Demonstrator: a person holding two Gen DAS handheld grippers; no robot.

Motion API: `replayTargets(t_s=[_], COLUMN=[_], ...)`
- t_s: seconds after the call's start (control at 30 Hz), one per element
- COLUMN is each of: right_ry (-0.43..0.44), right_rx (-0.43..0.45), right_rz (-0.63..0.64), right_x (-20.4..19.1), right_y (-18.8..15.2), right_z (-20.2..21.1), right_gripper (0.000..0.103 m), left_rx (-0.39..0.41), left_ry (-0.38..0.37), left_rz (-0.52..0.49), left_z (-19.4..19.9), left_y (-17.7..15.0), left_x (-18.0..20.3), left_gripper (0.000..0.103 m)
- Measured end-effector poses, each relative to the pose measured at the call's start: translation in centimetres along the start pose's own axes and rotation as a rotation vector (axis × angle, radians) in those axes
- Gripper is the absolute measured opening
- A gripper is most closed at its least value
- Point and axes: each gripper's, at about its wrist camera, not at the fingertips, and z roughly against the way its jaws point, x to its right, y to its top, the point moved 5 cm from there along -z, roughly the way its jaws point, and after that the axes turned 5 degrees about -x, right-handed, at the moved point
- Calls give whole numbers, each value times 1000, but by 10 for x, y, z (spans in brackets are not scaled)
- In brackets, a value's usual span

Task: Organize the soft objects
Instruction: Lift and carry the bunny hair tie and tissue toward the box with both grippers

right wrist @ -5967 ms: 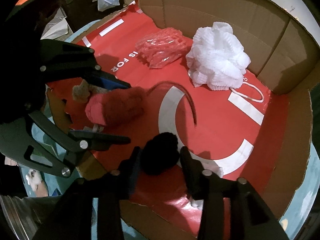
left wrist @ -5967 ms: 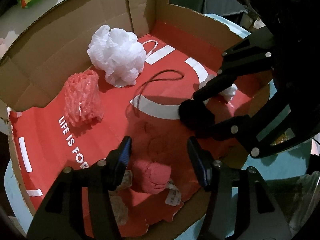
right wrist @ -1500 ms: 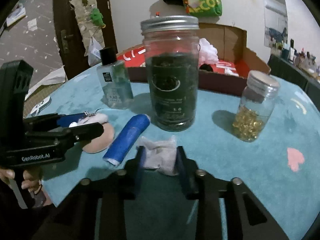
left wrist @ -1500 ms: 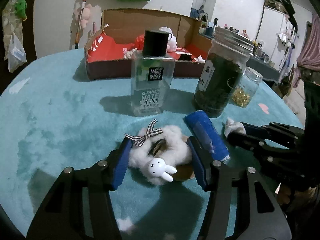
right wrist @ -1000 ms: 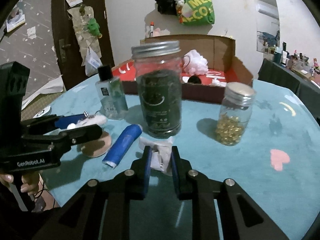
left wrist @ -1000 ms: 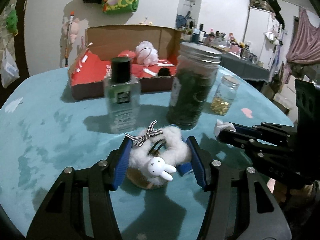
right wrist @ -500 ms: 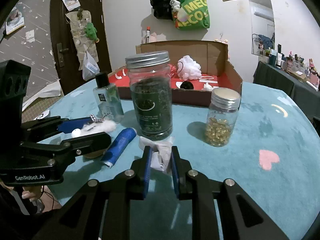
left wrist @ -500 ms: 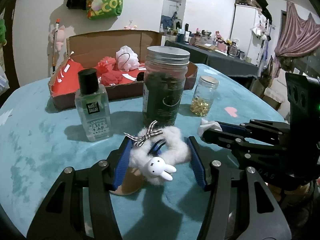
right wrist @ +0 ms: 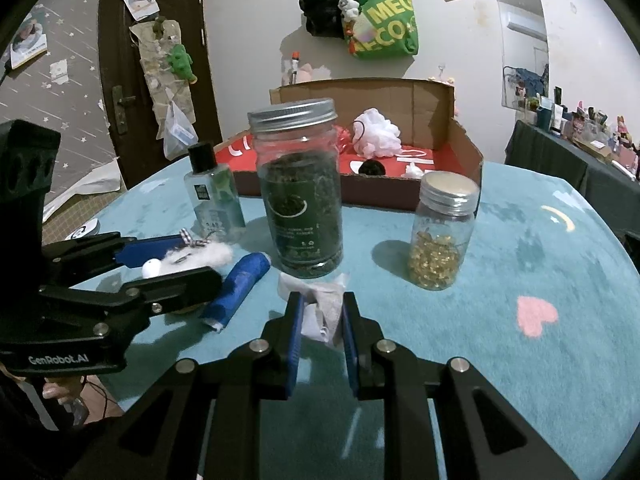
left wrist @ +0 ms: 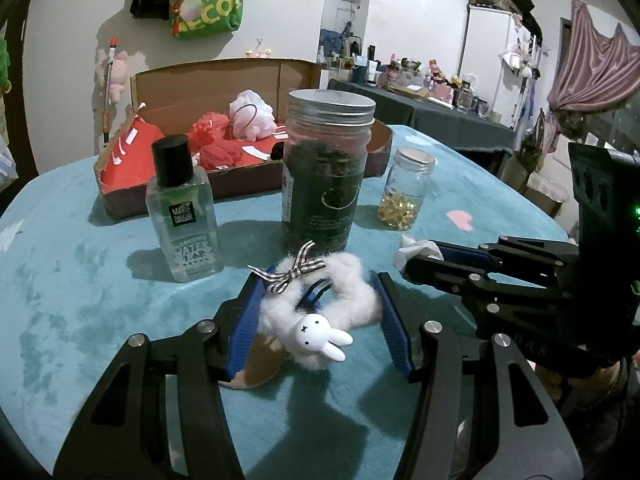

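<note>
My left gripper (left wrist: 320, 316) is shut on a white fluffy scrunchie (left wrist: 320, 304) with a checked bow and a rabbit charm, held above the teal table. It also shows in the right wrist view (right wrist: 196, 256). My right gripper (right wrist: 318, 320) is shut on a crumpled white tissue (right wrist: 320, 304), also seen in the left wrist view (left wrist: 416, 250). A cardboard box (right wrist: 460, 160) with a red lining stands at the back and holds a white bath pouf (right wrist: 376, 132), a black pompom (right wrist: 370, 168) and red soft things (left wrist: 216, 136).
A tall dark jar (right wrist: 300, 192), a small jar of gold capsules (right wrist: 442, 232) and a clear bottle with a black cap (right wrist: 214, 188) stand between me and the box. A blue tube (right wrist: 236, 288) and a tan round pad (left wrist: 256, 364) lie on the table.
Both grippers have risen and drawn back from the table with the scrunchie and the tissue held. The jars and box look farther off.
</note>
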Motion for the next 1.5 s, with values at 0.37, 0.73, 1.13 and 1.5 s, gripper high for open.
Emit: replayTargets(t_s=[0.37,0.73,1.13,1.5], right_ry=[-41,-89,-138,-121], right_rx=[-6,-13,-40,-77], right_rz=[-42,-99,-152,-185], right_x=[22,56,96,136], right_y=[-4,-5,1,27], right_z=[7,14,12,1], right_gripper=[20,20,20,20], left_rx=[9,5,-39,-82], left_ry=[42,118,209,156], left_rz=[45,118,203,208], left_z=[11,23,19,-3], left_y=[0,-5,-5,23], left_x=[-26,-75,-138,-172], left_gripper=[54,54,54,54])
